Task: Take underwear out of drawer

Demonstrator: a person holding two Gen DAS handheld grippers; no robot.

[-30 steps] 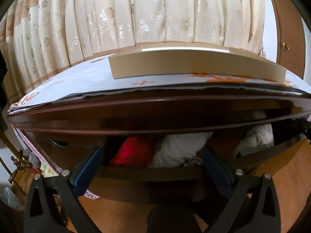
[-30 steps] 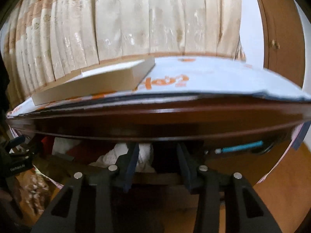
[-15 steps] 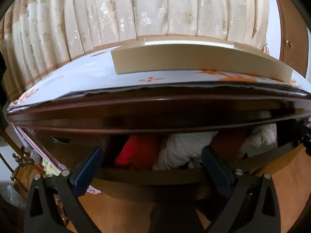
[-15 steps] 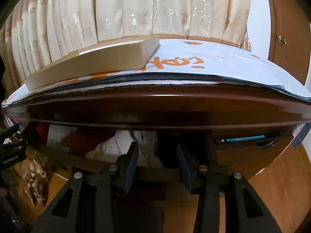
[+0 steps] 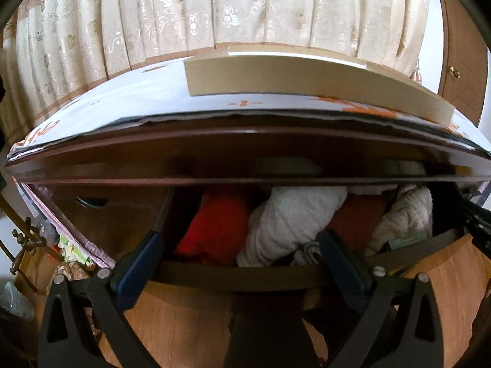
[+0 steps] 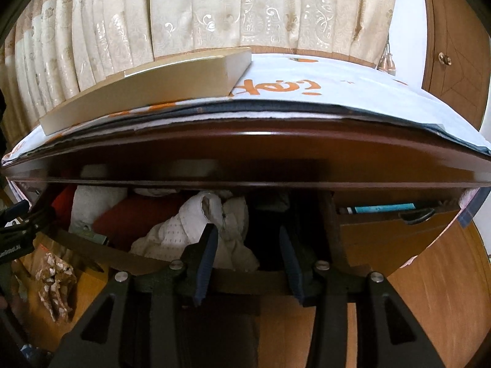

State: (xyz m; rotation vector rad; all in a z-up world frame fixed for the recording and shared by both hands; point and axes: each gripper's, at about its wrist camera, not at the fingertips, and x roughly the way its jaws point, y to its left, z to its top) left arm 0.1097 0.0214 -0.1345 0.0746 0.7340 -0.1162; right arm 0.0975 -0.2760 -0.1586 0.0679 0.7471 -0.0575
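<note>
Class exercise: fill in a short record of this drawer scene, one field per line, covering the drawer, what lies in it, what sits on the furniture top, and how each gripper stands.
drawer: drawer pulled open under the dark wooden top
contents: red garment, white ribbed garment, white dotted garment, all bundled loosely
on top: flat beige box on a white sheet with orange print
backdrop: cream curtain
left gripper: left gripper open, in front of the drawer, holding nothing
right gripper: right gripper open, narrower gap, holding nothing
</note>
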